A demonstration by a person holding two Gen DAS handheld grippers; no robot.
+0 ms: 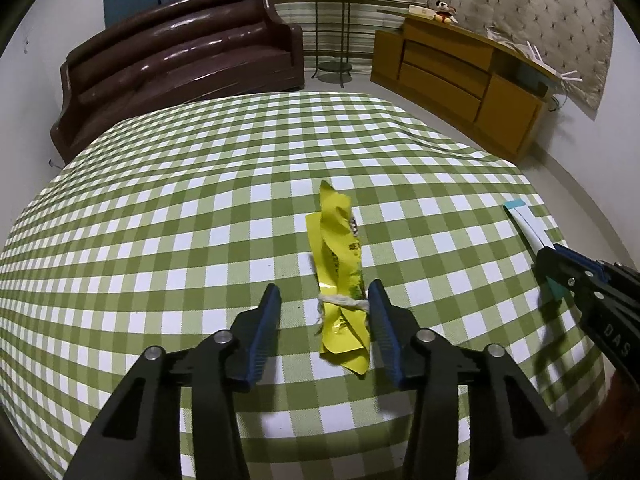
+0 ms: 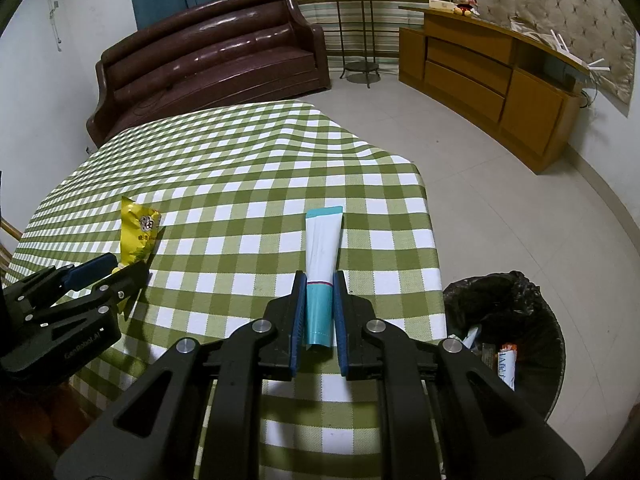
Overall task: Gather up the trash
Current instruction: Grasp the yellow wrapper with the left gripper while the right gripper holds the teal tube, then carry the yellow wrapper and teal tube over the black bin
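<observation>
Meanwhile, two grippers close in on table litter

Crumpled and tied near its lower end with pale string, a yellow snack wrapper [image 1: 340, 276] lies on the green-and-white checked tablecloth [image 1: 180, 208], between the spread blue-padded fingers of the left gripper [image 1: 325, 300]; its jaws stand apart, the right pad just beside the wrapper, and whether it touches cannot be told. At three o'clock from the wrapper, a white-and-teal squeeze tube [image 2: 322, 276] rests flat on the cloth, its teal cap end clamped between the narrowed fingers of the right gripper [image 2: 319, 292]. At four o'clock from the tube, off the table's edge, a bin lined with a black plastic bag [image 2: 520, 320] stands on the pale tiled floor, scraps of packaging inside. At twelve o'clock, beyond the table, sit a dark brown leather sofa [image 1: 180, 56] and a yellow-brown wooden cabinet [image 1: 460, 76].
</observation>
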